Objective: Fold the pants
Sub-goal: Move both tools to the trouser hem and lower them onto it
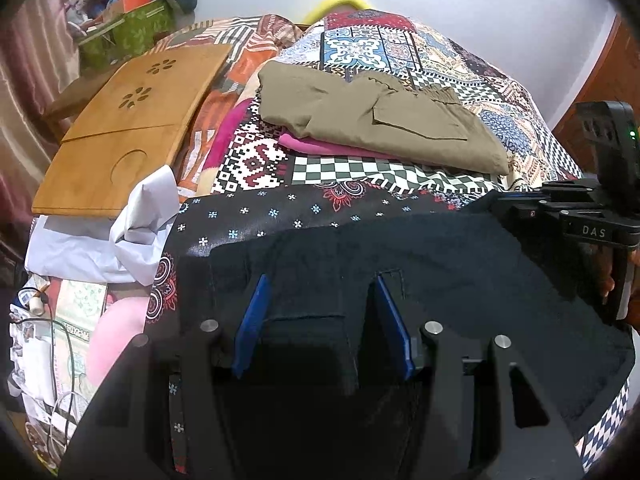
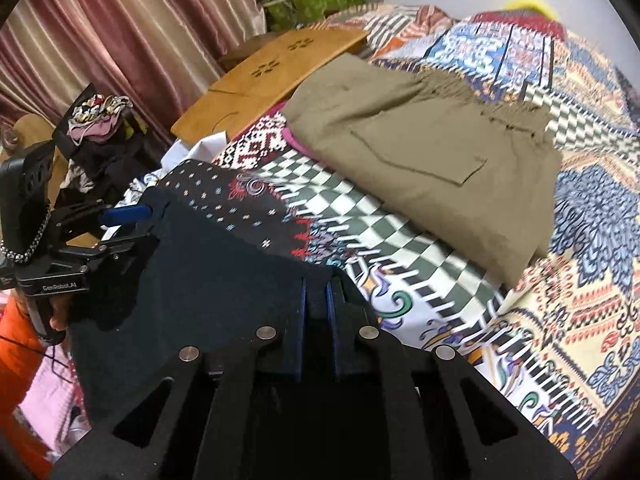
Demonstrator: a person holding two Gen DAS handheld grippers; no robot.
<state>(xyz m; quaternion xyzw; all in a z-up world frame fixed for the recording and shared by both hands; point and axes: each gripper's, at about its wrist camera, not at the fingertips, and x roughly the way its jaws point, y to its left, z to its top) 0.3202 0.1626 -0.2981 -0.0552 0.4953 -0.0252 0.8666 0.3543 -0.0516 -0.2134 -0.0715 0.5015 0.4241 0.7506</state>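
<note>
Dark pants [image 2: 192, 280] at the bed's [image 2: 560, 320] near edge: right tongs [image 2: 316, 300] pinch them, left tongs [image 1: 320, 312] gape, so I'd lift evenly.

Each gripper was matte black, with two flat blue pads [image 1: 252, 320] set on angular black fingers and round silver pins at the linkage joints. In the left wrist view the right gripper [image 1: 520, 210] carried white "DAS" lettering and a small green light on its upright black block; in the right wrist view the left gripper [image 2: 128, 216] bore "GenRobot.AI" in white (small, hard to read). An orange sleeve [image 2: 16, 336] and a beaded black-and-white band [image 2: 24, 254] showed beside its handle.
</note>
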